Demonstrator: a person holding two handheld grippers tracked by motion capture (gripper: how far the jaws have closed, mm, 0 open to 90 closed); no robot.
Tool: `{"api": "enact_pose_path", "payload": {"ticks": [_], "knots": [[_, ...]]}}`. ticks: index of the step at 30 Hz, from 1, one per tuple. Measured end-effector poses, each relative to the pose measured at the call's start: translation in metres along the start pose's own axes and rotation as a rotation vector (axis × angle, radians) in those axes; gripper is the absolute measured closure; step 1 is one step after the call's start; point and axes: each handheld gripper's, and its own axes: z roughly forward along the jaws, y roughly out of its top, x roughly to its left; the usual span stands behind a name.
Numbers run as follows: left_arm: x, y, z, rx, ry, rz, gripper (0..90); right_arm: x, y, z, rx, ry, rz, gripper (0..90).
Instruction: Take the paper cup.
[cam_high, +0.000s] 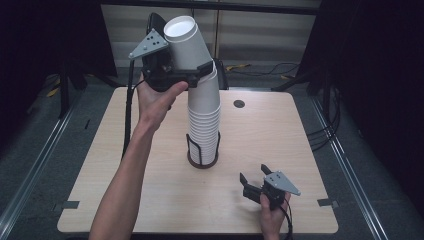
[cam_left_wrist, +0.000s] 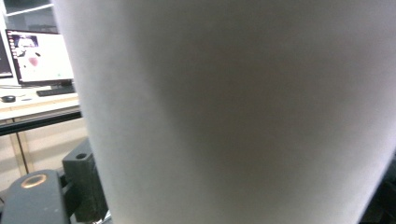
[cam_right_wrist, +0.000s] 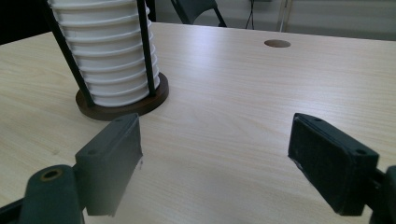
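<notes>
Right gripper (cam_high: 254, 178) wide open and empty on table (cam_high: 280, 135), left gripper (cam_high: 192, 77) clamping tilted top cup (cam_high: 184, 42) above stack (cam_high: 204, 125)

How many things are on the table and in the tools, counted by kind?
Stack of white cups in the holder: 1
White cup gripped by the left tool, tilted at the top of the stack: 1
Dark cup holder with upright rods: 1
Tools: 2, the right tool open near the table's front edge
Total: 5
</notes>
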Motion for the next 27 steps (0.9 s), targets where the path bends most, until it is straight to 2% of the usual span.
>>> {"api": "enact_pose_path", "payload": {"ticks": [3,6,15,22,27], "knots": [[0.002,0.001,-0.003,-0.014,0.003,-0.016,11.5,0.0,0.0,0.0,-0.001,-0.002,0.0,16.7],[0.003,0.002,-0.006,-0.013,0.022,-0.001,11.5,0.0,0.0,0.0,0.002,0.0,-0.001,16.7],[0.008,-0.002,-0.017,-0.005,0.021,-0.031,11.6,0.0,0.0,0.0,0.001,-0.002,-0.002,16.7],[0.012,0.0,-0.032,-0.017,0.04,-0.041,11.6,0.0,0.0,0.0,0.0,-0.004,-0.001,16.7],[0.016,-0.007,-0.044,-0.018,0.039,-0.06,11.6,0.0,0.0,0.0,0.0,-0.005,-0.002,16.7]]}}
